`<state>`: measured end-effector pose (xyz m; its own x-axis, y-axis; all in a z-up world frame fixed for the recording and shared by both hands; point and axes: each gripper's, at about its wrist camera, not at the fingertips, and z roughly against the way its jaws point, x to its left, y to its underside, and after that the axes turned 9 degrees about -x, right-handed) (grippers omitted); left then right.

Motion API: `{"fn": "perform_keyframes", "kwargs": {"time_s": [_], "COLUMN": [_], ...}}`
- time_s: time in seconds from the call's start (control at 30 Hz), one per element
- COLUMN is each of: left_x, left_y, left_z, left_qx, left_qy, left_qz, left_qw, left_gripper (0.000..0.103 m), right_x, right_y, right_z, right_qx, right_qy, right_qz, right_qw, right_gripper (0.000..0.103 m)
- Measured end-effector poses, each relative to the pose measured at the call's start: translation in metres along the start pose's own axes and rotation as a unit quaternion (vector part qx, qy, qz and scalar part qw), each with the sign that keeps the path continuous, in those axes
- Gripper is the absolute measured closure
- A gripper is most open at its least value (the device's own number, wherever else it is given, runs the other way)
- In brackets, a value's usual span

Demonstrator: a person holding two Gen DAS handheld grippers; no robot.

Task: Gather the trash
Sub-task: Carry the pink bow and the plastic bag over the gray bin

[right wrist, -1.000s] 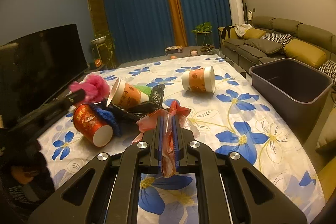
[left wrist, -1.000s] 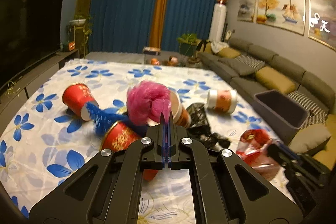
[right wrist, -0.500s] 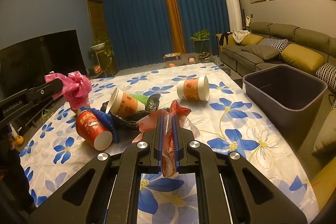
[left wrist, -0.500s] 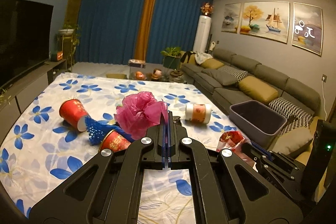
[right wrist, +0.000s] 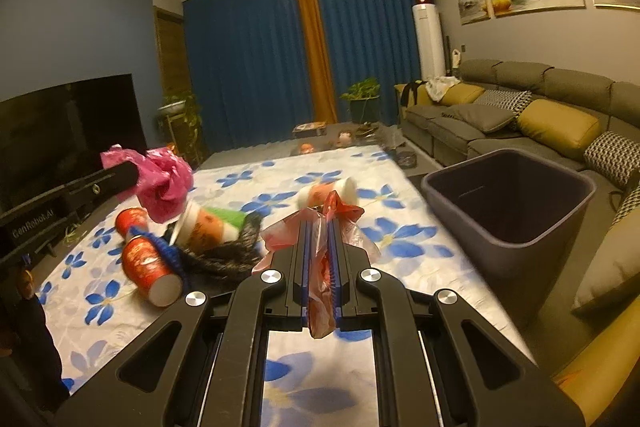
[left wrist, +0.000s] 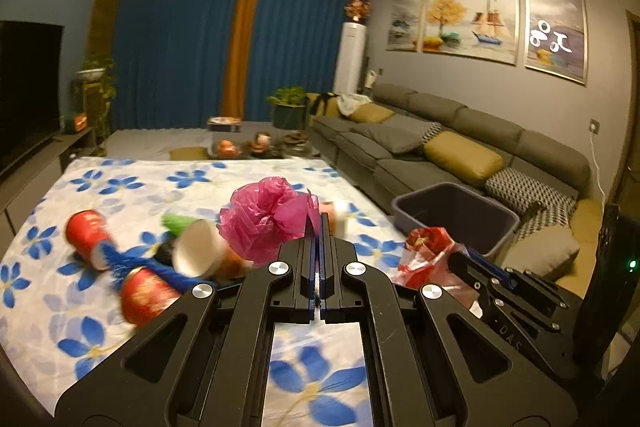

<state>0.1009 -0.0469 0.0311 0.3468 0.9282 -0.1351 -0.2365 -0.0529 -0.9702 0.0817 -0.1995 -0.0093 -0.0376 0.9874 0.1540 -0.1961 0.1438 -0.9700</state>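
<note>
My left gripper is shut on a crumpled pink plastic bag, held up above the flowered tablecloth; from the right wrist view the same pink bag hangs at the left. My right gripper is shut on a thin red plastic bag, which shows from the left wrist as the red bag. A dark grey bin stands open beside the table's right edge, also the bin. Red cups, paper cups and black wrapping lie on the cloth.
A grey sofa with yellow cushions runs along the right wall behind the bin. A television on a low cabinet stands at the left. Another paper cup lies on its side farther back on the table.
Both grippers have risen from the table and drawn back with their bags; the pile of cups now lies lower and farther in both views. The bin looks nearer the right gripper.
</note>
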Motion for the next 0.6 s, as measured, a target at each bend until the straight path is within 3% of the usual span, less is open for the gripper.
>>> {"fn": "perform_keyframes", "kwargs": {"time_s": [0.27,0.6], "left_x": [-0.062,-0.137], "left_y": [-0.003,-0.008], "left_z": [-0.048,-0.125], "left_qx": [0.011,0.024], "left_qy": [0.057,0.114], "left_qz": [-0.033,-0.056], "left_qw": [0.9978,0.9916], "left_gripper": [0.103,0.103], "right_x": [-0.053,-0.138], "right_y": [-0.023,-0.053], "right_z": [-0.001,-0.014], "right_qx": [-0.029,-0.066], "right_qy": [0.053,0.143], "right_qz": [-0.002,-0.016], "right_qw": [0.998,0.987], "right_gripper": [0.093,0.093]}}
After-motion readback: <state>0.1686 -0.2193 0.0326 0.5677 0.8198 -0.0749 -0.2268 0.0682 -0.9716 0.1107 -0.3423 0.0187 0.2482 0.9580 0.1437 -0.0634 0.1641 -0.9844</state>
